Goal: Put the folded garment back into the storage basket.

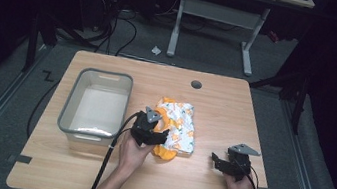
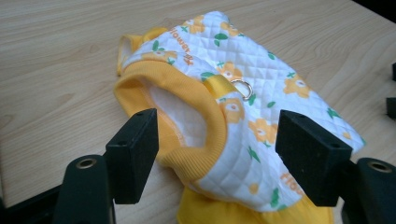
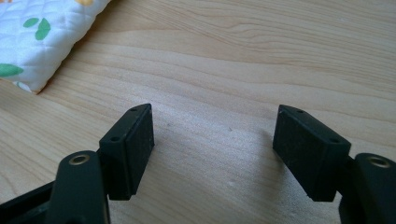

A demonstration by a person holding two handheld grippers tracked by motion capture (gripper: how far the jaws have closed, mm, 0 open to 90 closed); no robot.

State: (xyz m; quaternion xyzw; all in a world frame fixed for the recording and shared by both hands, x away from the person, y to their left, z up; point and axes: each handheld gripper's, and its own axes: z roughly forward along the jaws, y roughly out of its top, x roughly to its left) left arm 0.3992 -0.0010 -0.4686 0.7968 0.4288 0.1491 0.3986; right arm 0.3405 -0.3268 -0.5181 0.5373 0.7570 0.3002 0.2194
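In the high view, the left claw [image 1: 159, 134] covers the near left part of the quilted floral pet vest [image 1: 180, 122], whose print is too small to read. In the left gripper view, the vest's [image 2: 252, 107] lettering is cut short by folds, and its lower hem leaves the bottom edge. In the right gripper view, the vest [image 3: 42, 37] is cropped at the top left corner.

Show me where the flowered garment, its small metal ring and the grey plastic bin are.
white quilted flowered garment [image 2: 261, 93], left gripper view, top panel
small metal ring [image 2: 242, 88], left gripper view, its loop
grey plastic bin [image 1: 70, 100], high view, left wall
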